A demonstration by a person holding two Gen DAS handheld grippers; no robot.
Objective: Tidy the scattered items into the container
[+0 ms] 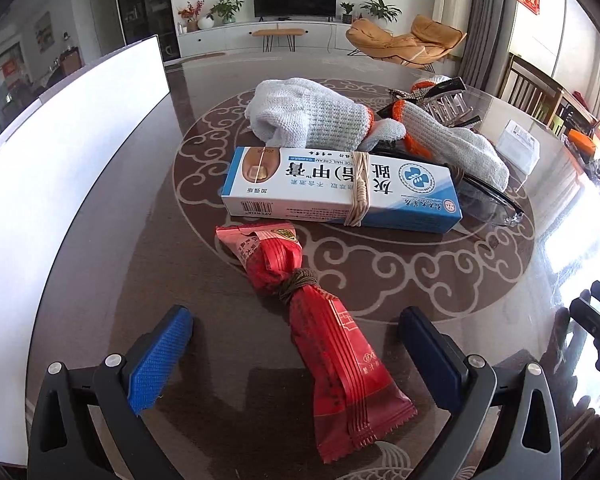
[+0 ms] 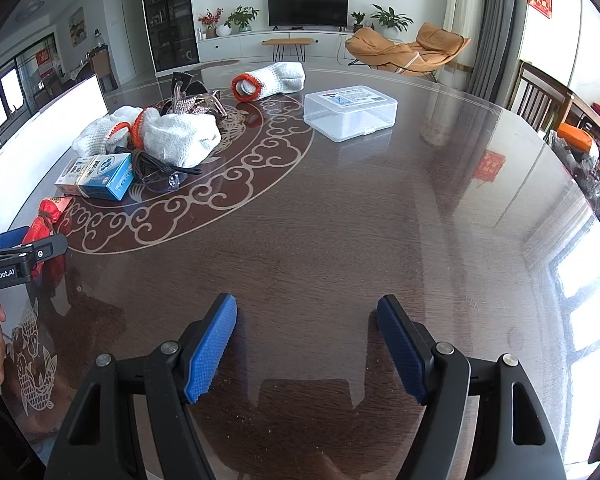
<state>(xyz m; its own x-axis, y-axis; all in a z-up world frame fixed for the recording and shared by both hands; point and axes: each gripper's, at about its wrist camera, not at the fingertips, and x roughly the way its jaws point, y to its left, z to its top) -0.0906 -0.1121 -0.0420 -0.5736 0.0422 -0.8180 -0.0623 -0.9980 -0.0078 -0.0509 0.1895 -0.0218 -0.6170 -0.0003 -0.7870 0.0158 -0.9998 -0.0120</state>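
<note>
The container point(image 2: 350, 112), a clear plastic box with its lid on and a label on top, sits on the far side of the table point(image 2: 340, 240), right of the round swirl pattern, with nothing touching it.

The scattered stuff is mostly piled on the pattern's left half. Closest to the near edge is a red snack packet point(image 1: 320, 320) with string tied round its middle, lying slantwise; its lower end sits right between the fingers of the left gripper point(image 1: 296, 356). That claw is spread wide apart and I can't see either pad touching the packet.

Just past the packet there's a blue and white cream box point(image 1: 340, 188) with a rubber band around it, lying flat. A pair of clear safety glasses point(image 2: 160, 176) sticks out from under its right end. Behind the box are white knit gloves with orange cuffs point(image 1: 312, 116), bunched together, and a sparkly hair claw clip point(image 1: 446, 106) is tucked in behind them. Another rolled glove point(image 2: 272, 80) lies by itself nearer the far edge, apart from the pile.

The right gripper point(image 2: 306, 348) hangs over a bare stretch of table near the front edge, fingers wide apart, holding nothing.

A white board point(image 1: 72, 160) stands along the table's left edge.
</note>
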